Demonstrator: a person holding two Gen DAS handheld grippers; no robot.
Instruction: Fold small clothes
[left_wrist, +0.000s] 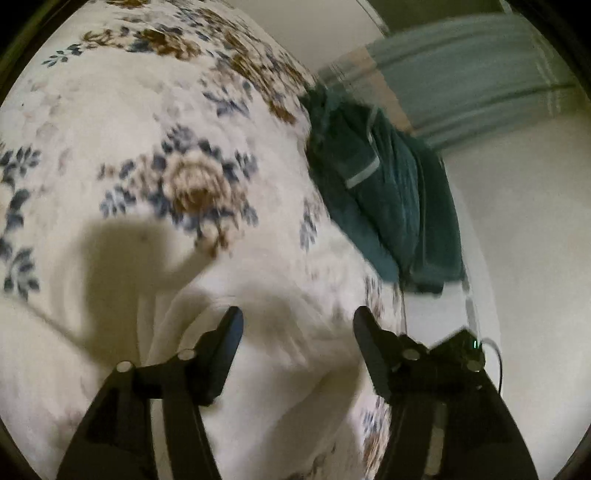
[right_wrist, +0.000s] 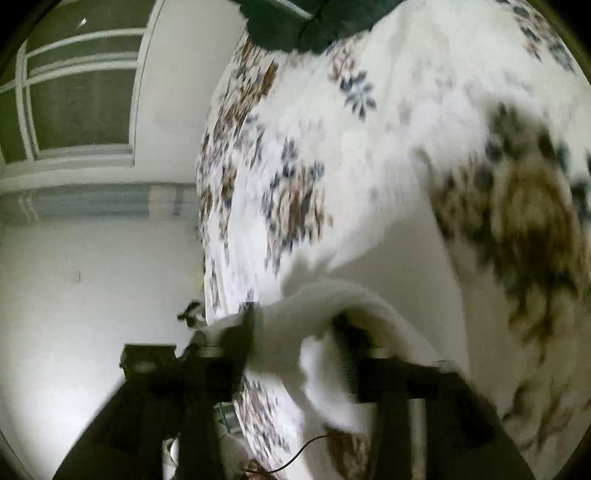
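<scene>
Jaws on my left gripper (left_wrist: 297, 317) stand wide with nothing between them, hovering over the white garment (left_wrist: 266, 332) at the lower middle of its frame. My right gripper (right_wrist: 295, 321) has white cloth bunched between and draped over its fingers; blur stops me telling whether they pinch it. I judge a fold is under way; next I need a sure grip on an edge. Around it lie the floral bedspread (left_wrist: 147, 129) and teal clothing (left_wrist: 388, 192), upper right.

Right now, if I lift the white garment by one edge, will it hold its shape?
Probably not. The white garment already drapes limply over the right tool, so it looks floppy and light. It lies wrinkled on the floral blanket, which may drag it.
</scene>
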